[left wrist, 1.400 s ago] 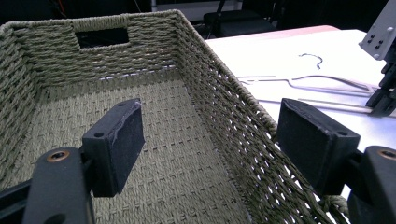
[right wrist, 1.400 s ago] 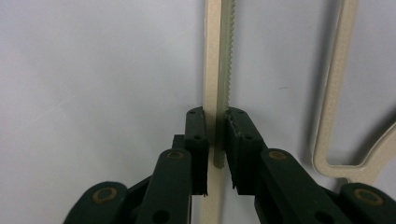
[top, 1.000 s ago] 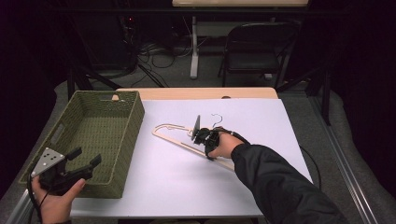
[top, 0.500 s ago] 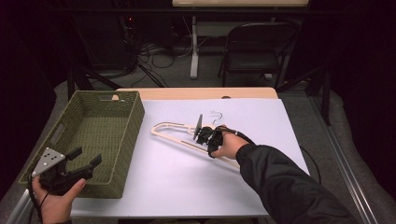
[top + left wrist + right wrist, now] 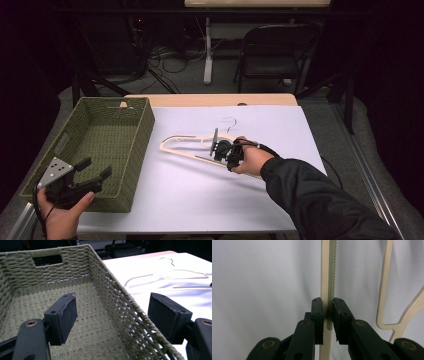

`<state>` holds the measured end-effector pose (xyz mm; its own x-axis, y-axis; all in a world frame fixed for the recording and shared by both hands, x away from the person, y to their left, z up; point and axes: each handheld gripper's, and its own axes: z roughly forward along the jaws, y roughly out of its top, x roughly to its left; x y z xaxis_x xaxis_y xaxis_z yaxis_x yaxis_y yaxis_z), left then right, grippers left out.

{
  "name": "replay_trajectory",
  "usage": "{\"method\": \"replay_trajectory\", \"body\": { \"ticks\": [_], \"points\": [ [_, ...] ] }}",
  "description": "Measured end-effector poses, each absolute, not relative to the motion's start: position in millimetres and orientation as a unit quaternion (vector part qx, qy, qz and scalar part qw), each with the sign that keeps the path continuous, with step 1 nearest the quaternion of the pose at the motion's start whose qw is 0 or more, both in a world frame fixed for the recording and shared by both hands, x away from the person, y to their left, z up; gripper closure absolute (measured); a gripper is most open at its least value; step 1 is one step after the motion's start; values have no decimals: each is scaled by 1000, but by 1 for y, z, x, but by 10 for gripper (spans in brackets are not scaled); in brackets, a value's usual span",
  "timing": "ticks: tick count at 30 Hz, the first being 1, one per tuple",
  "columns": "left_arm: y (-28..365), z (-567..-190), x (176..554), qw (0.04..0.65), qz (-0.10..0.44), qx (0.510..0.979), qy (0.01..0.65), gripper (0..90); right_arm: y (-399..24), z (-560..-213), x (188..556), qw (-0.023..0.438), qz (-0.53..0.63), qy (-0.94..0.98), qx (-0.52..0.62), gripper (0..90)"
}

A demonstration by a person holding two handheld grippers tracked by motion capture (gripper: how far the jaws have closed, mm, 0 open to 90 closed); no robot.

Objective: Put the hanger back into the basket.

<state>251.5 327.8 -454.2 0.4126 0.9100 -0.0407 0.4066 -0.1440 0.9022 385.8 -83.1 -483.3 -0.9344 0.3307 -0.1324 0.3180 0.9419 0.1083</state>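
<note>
While reaching forward, right gripper (image 5: 218,148) clamps hanger (image 5: 186,146).

the olive-green woven basket (image 5: 105,302) looks like rough, matt braided cord. the cream plastic clothes hanger (image 5: 325,277) is smooth with a toothed grip strip and a thin metal hook. the white table covering (image 5: 200,200) looks smooth and matt.

Right hand-held gripper (image 5: 223,149) on hanger (image 5: 186,148) beside basket (image 5: 141,131)
</note>
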Motion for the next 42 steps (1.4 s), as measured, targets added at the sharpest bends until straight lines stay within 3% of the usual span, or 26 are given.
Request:
{"method": "replay_trajectory", "body": {
  "ticks": [22,37,42],
  "points": [
    [285,-440,263,452,219,764,405,283,-81,-474,328,158,55,986,23,799],
    [266,-434,280,445,172,793,380,283,-87,-486,295,268,62,960,-56,800],
    [259,-433,285,444,163,799,371,283,-89,-492,289,282,62,955,-66,800]
  ]
}}
